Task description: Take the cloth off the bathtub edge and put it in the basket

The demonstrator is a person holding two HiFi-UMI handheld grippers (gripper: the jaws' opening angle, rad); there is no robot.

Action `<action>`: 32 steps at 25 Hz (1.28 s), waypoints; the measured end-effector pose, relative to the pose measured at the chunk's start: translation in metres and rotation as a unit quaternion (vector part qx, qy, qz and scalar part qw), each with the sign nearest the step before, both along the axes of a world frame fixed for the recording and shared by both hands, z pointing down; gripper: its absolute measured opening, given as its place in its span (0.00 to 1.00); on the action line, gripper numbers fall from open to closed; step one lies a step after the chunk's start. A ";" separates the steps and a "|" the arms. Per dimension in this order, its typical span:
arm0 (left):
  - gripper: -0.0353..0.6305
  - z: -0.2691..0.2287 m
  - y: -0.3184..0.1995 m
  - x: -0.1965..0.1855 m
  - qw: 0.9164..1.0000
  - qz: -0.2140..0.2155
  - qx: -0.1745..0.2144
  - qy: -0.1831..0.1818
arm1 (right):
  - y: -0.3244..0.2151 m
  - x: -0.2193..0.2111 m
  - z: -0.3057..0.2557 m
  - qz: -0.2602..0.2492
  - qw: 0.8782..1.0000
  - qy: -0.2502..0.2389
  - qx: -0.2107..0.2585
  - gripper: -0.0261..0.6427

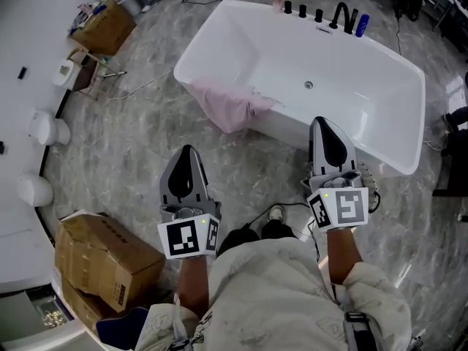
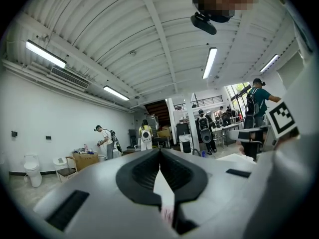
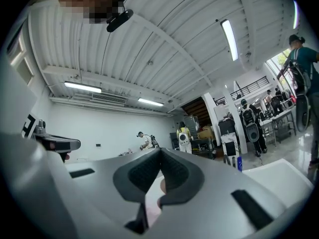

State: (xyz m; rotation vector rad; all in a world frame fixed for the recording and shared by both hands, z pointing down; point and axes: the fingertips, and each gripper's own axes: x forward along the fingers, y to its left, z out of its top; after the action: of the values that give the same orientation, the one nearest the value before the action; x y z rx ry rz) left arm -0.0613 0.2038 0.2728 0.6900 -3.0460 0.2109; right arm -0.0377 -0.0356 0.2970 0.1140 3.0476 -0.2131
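Observation:
A pink cloth (image 1: 230, 105) hangs over the near left edge of the white bathtub (image 1: 387, 115) and drapes down its outer wall. My left gripper (image 1: 189, 151) is held over the marble floor, below the cloth and apart from it, jaws shut and empty. My right gripper (image 1: 320, 121) points at the tub's near wall, to the right of the cloth, also shut and empty. Both gripper views tilt up at the ceiling; the left gripper (image 2: 160, 150) and the right gripper (image 3: 160, 150) each show their tips meeting. No basket shows in any view.
A cardboard box (image 1: 102, 258) sits at the near left and another box (image 1: 107, 26) at the far left. Toilets (image 1: 50, 129) line the left wall. A black faucet (image 1: 341, 14) and bottles stand on the tub's far rim. A cable (image 1: 289, 206) lies by the person's shoes.

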 end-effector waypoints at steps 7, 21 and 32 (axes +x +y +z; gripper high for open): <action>0.06 0.006 -0.015 -0.010 1.000 0.006 -0.005 0.002 | -0.012 -0.007 0.013 0.002 1.000 0.005 -0.010 0.02; 0.06 0.019 -0.015 -0.084 0.999 0.029 0.031 -0.003 | -0.009 -0.063 0.014 0.026 0.999 0.004 0.024 0.02; 0.06 0.022 0.023 -0.195 0.997 0.037 0.068 0.007 | 0.036 -0.168 0.001 0.030 0.998 0.011 0.054 0.02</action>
State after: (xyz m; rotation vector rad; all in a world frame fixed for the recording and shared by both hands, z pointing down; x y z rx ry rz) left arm -0.2558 0.2268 0.2948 0.8093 -3.0460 0.0004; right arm -0.2060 0.0005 0.2977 0.0268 3.0790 -0.0445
